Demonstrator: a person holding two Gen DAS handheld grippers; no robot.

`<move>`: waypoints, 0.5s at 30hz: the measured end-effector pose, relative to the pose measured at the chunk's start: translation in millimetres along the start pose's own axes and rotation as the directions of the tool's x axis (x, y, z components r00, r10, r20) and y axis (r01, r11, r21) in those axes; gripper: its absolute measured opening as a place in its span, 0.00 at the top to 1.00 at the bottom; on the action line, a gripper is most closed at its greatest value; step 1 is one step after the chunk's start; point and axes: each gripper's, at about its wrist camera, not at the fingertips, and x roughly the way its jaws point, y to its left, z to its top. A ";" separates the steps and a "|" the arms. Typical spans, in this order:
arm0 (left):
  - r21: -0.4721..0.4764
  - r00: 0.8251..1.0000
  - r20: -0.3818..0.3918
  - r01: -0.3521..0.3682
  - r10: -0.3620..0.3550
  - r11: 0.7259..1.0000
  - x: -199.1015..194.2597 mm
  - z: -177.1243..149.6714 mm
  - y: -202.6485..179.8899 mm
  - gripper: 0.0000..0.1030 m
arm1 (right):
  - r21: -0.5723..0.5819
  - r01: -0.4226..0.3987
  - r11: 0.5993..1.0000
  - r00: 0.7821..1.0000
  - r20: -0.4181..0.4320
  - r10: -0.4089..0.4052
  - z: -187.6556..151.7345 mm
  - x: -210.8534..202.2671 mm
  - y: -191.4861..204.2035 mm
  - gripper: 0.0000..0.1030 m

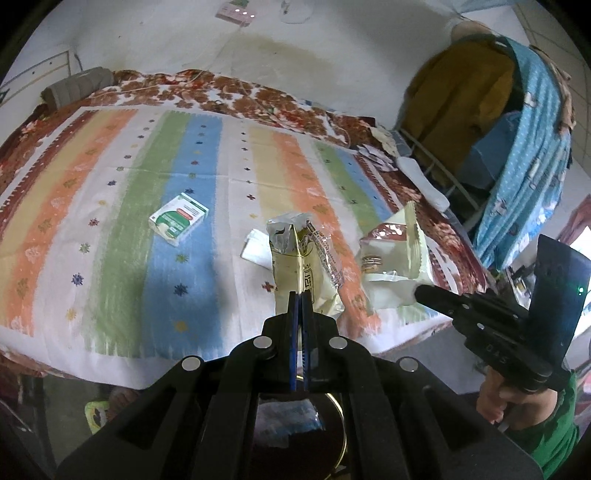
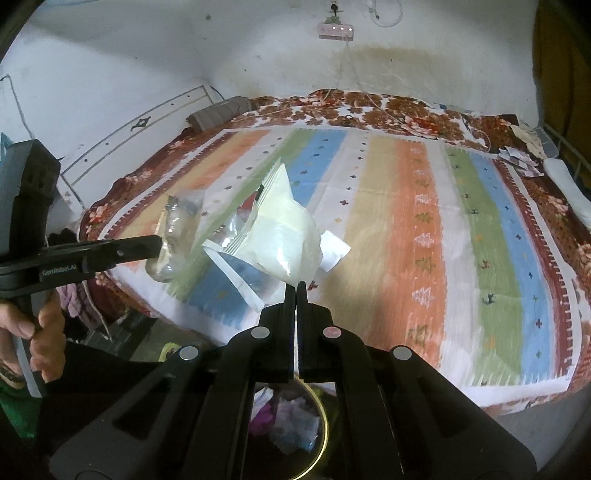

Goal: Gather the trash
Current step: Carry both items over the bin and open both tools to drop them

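Note:
My left gripper (image 1: 300,293) is shut on a pale yellow snack wrapper (image 1: 306,266) and holds it upright above the bed's front edge; it also shows in the right wrist view (image 2: 173,236). My right gripper (image 2: 296,284) is shut on a white biscuit wrapper (image 2: 277,229), lifted off the bed; it also shows in the left wrist view (image 1: 399,254). A green and white carton (image 1: 178,218) and a white paper scrap (image 1: 256,248) lie on the striped bedspread (image 1: 147,184). A round bin (image 2: 291,428) with trash inside sits below both grippers.
A power strip (image 2: 335,31) hangs on the back wall. A grey pillow roll (image 1: 79,86) lies at the bed's far left. A white sock (image 1: 424,181) and paper bits (image 1: 376,155) lie at the bed's right edge, by a rack with hanging clothes (image 1: 517,129).

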 end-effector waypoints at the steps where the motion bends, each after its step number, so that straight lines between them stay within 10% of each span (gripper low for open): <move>1: 0.003 1.000 0.001 0.004 -0.004 1.000 -1.6 -2.3 -1.2 0.99 | -0.003 0.003 1.000 1.000 0.003 -0.003 -4.7 -3.0 2.4 1.00; 15: 0.007 1.000 -0.011 0.009 -0.008 1.000 -20.3 -52.8 -4.2 0.99 | -0.019 0.046 0.999 0.999 -0.006 -0.046 -55.8 -20.7 32.5 1.00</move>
